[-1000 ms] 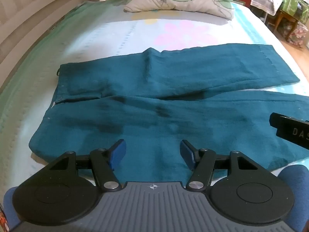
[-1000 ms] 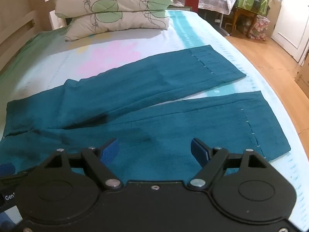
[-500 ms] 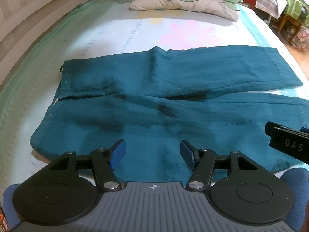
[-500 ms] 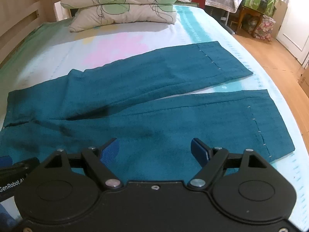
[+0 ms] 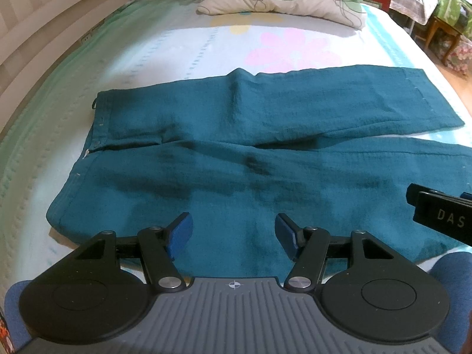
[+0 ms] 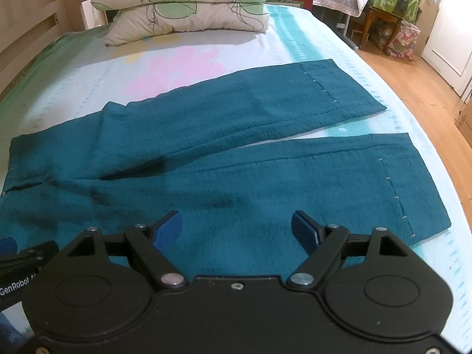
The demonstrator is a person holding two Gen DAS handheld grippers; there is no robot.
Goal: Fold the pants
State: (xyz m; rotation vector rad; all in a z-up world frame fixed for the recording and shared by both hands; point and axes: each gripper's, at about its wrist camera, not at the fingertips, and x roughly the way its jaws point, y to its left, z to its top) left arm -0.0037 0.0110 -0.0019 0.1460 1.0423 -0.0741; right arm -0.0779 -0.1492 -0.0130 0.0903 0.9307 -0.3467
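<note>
Teal pants (image 5: 250, 153) lie flat on the bed, waistband to the left, both legs spread to the right in a narrow V. My left gripper (image 5: 233, 233) hovers open over the near edge of the seat area, nothing between its blue pads. In the right wrist view the same pants (image 6: 236, 162) show both hems at the right. My right gripper (image 6: 236, 231) stands open above the near leg, empty. Part of the right gripper's body (image 5: 439, 218) shows at the right edge of the left wrist view.
Two leaf-print pillows (image 6: 183, 8) are stacked at the head of the bed. The floral bedsheet (image 5: 165, 47) surrounds the pants. A wooden bed frame (image 5: 44, 20) runs along the left. Wooden floor (image 6: 424, 79) and cluttered furniture (image 6: 392, 3) lie to the right of the bed.
Both views have pulled back slightly toward me, so the pants sit a little lower in the frames. Both grippers stay open; the pants have not moved.
</note>
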